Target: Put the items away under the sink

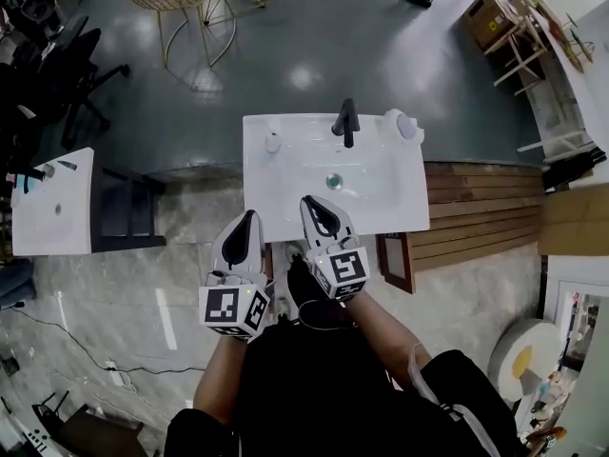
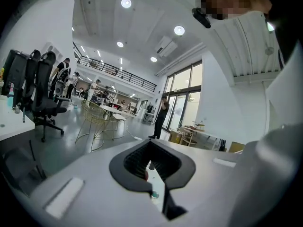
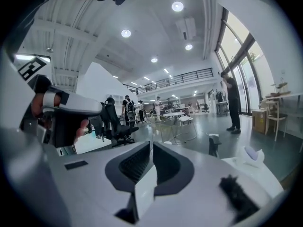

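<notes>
While the left hand-held gripper (image 1: 249, 217) and right hand-held gripper (image 1: 311, 203) hover pressed together, empty, over the sink (image 1: 381, 198), the small bottle (image 1: 273, 142) and white-purple item (image 1: 402, 125) stand on its back rim. Best to spread one's jaws before reaching

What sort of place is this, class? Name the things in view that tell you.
Probably a large open workspace or showroom, not a home bathroom: a white sink unit stands free on a grey floor, office chairs stand nearby, and a railed mezzanine runs under the high ceiling.
</notes>
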`<state>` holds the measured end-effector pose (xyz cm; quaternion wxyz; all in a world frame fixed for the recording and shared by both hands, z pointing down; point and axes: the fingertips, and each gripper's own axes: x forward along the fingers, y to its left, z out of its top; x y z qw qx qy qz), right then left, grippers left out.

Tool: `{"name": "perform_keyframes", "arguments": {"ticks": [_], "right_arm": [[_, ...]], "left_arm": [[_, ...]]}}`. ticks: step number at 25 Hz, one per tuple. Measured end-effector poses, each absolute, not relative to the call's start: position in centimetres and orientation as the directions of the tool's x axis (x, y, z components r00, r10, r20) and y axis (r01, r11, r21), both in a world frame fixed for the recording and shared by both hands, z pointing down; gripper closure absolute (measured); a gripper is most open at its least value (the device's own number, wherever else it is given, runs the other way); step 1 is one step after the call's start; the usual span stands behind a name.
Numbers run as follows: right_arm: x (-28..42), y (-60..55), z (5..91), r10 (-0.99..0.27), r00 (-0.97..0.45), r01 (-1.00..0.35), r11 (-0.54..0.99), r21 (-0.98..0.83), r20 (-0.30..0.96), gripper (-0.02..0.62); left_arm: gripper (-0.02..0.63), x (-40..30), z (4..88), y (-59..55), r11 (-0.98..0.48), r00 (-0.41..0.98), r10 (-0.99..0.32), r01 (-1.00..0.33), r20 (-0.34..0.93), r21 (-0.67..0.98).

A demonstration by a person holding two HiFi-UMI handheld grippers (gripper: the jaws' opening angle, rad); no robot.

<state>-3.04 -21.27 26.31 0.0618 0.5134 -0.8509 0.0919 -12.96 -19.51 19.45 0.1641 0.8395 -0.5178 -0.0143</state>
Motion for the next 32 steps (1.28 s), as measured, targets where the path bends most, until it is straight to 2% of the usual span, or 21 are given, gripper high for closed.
{"name": "perform_keyframes", "arguments": {"ticks": [8, 16, 21, 32], "right_arm": [[-3.5, -27.7, 30.2, -0.839, -0.492, -0.869, 0.487, -0.083, 0.233, 0.505], [-4.3, -33.3, 34.1, -0.823, -0.518, -0.852, 0.520, -0.059, 0.234, 0.482], [-4.8, -36.1, 37.4, -0.812, -0.513, -0.850, 0.526, -0.032, 0.279, 0.460], [-6.6, -39.6, 38.2, -0.797, -0.565, -0.814, 0.581, 0.015, 0.212, 0.439]], "left_arm": [[0.600, -12.6, 22.6, -23.9, -0.356, 0.428, -0.884, -0.877, 0.187, 0.321], [0.600, -12.1, 25.5, -28.0, -0.319, 0.403, -0.887, -0.889, 0.227, 0.329], [0.600, -12.1, 27.3, -29.9, -0.295, 0.389, -0.884, -0.895, 0.259, 0.335], [0.600, -12.3, 30.0, -32.8, -0.268, 0.380, -0.875, -0.896, 0.299, 0.355]]}}
